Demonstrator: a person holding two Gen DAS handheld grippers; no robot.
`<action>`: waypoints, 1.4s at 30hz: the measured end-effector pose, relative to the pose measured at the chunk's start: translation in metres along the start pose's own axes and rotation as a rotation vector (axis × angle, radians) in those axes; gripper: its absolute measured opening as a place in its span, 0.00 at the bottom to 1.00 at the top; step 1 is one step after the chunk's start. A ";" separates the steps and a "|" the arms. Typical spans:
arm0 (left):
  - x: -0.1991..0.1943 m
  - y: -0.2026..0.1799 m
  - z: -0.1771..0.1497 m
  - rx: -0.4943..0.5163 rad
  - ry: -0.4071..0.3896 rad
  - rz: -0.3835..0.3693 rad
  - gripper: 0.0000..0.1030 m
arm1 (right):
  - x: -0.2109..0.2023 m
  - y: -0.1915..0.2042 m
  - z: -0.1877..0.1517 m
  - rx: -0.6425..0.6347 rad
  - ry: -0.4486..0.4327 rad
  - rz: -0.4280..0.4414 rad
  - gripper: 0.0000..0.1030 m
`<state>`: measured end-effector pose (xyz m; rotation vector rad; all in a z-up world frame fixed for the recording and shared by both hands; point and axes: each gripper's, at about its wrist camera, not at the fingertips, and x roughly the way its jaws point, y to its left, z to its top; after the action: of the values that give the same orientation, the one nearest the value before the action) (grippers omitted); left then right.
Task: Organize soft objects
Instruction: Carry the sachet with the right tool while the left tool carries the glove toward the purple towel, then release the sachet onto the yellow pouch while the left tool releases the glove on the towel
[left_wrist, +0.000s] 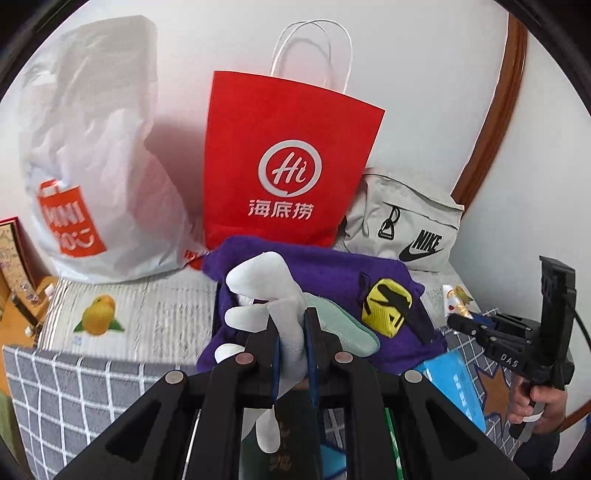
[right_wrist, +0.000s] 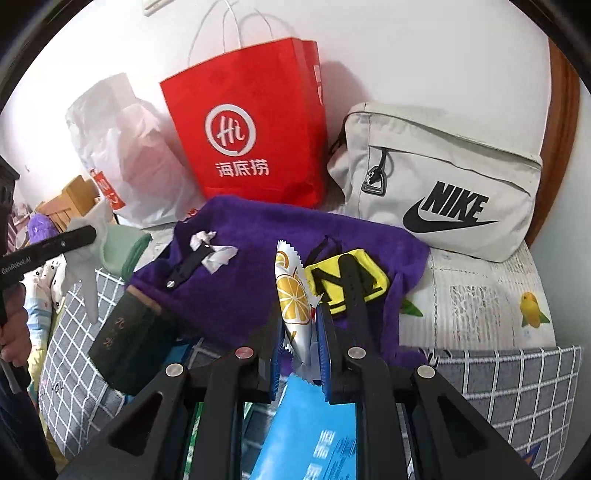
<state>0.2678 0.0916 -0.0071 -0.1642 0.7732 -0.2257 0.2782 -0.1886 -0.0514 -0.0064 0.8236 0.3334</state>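
Left claw (left_wrist: 293, 328) is closed on a white glove (left_wrist: 266, 295), pinched at the middle between the blue pads. The long axis of the glove runs from the lower cuff, hanging under the claw, up and leftward to the fingers, which point away from the camera. It is held above a purple towel (left_wrist: 325, 273), not touching it, as far as I can tell. Only the right wrist view shows that the right claw (right_wrist: 301, 332) is closed on an orange-slice snack packet (right_wrist: 293, 295), standing nearly upright, and that crumpled white paper (right_wrist: 214, 251) lies on the towel. A yellow-black pouch (right_wrist: 347, 284) rests on the towel just beside the packet. Behind the towel stand a red paper bag (left_wrist: 288, 162), a white plastic bag (left_wrist: 92, 177) and a grey Nike bag (right_wrist: 443, 177).
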 end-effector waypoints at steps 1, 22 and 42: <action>0.006 -0.001 0.005 0.004 0.002 0.000 0.11 | 0.004 -0.002 0.002 0.002 0.005 -0.003 0.17; 0.077 -0.010 0.025 0.046 0.070 -0.028 0.11 | 0.083 -0.021 0.002 0.008 0.194 -0.017 0.22; 0.134 -0.030 0.033 0.093 0.131 -0.021 0.11 | 0.087 -0.030 0.003 -0.011 0.188 -0.035 0.62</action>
<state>0.3801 0.0294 -0.0671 -0.0698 0.8899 -0.2938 0.3442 -0.1915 -0.1153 -0.0632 1.0067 0.3072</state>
